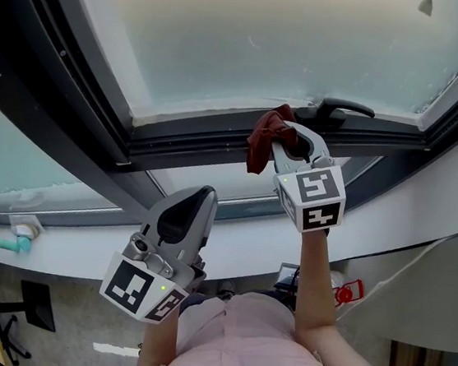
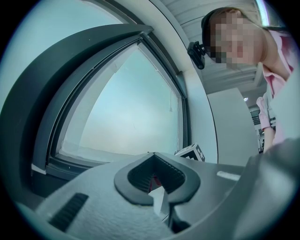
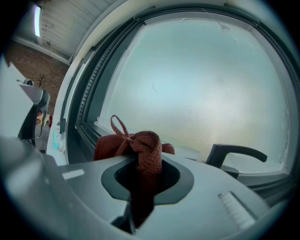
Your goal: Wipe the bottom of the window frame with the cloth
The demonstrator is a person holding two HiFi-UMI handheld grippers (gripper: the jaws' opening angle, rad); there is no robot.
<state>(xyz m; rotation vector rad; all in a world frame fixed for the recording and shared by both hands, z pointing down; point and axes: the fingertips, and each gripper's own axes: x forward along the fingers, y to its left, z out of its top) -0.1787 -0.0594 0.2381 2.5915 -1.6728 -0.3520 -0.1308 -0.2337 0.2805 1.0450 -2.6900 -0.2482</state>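
A dark red cloth (image 1: 264, 138) is bunched in my right gripper (image 1: 292, 151), which is shut on it and held up at the bottom of the dark window frame (image 1: 193, 140). In the right gripper view the cloth (image 3: 136, 146) sticks out past the jaws, just short of the frame's lower rail (image 3: 89, 133). My left gripper (image 1: 188, 214) hangs lower and to the left, jaws together with nothing between them, away from the frame. From its own camera, the left gripper (image 2: 157, 187) points at the frosted pane (image 2: 126, 117).
A black window handle (image 1: 337, 110) sits on the frame right of the cloth, also in the right gripper view as the handle (image 3: 232, 152). A white sill (image 1: 73, 242) runs below, with a small teal object (image 1: 13, 243) at its left end. The person's pink sleeve (image 1: 274, 358) is beneath.
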